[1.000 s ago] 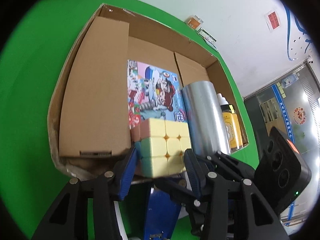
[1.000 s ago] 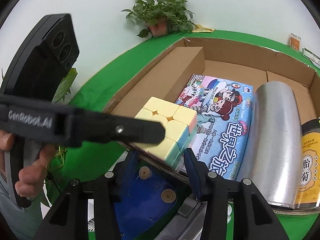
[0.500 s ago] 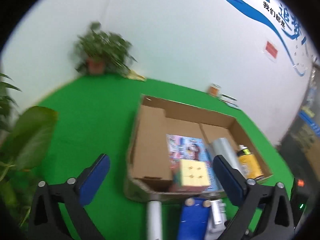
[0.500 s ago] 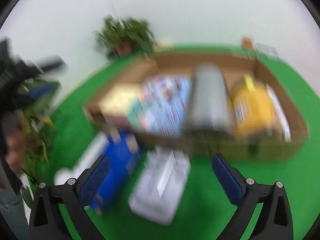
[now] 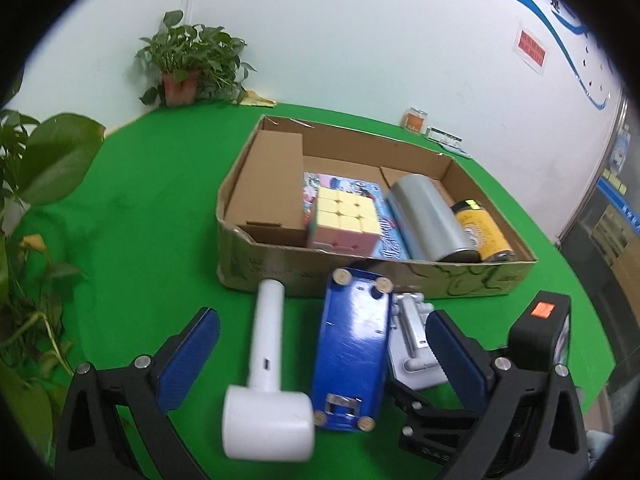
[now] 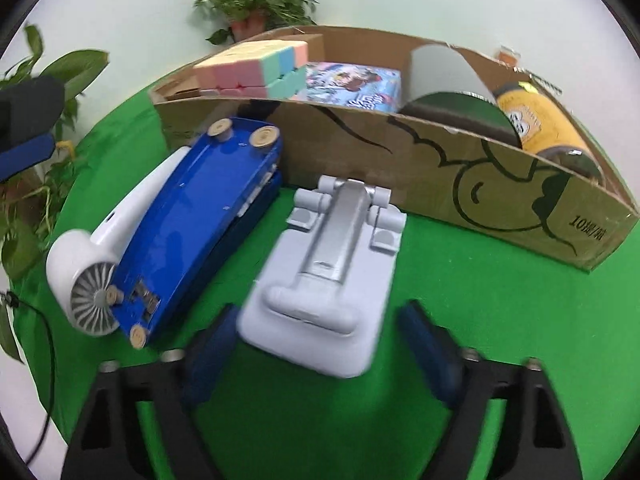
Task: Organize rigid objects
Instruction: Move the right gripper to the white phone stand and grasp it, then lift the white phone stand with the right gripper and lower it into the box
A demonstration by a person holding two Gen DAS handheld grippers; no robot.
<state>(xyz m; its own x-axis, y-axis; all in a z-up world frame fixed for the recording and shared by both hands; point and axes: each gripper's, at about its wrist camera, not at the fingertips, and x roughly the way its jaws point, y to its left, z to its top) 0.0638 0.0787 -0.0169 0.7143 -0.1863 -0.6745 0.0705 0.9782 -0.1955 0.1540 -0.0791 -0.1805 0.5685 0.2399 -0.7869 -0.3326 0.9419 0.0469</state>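
Both grippers spread and empty over the last loose items in front of the box

Left wrist view: the left gripper [image 5: 320, 344] stands wide open above the green surface [image 5: 140, 200]; between its fingers lie the white hair dryer [image 5: 266, 392] and the blue case [image 5: 352, 344], just before the cardboard box [image 5: 440, 276], where the pastel cube [image 5: 344, 220] sits. Right wrist view: the right gripper [image 6: 316, 356] is spread around the near end of the grey folding stand [image 6: 332, 272]. It looks rigid, light and smooth-sided; gripping across its flat base should hold best.
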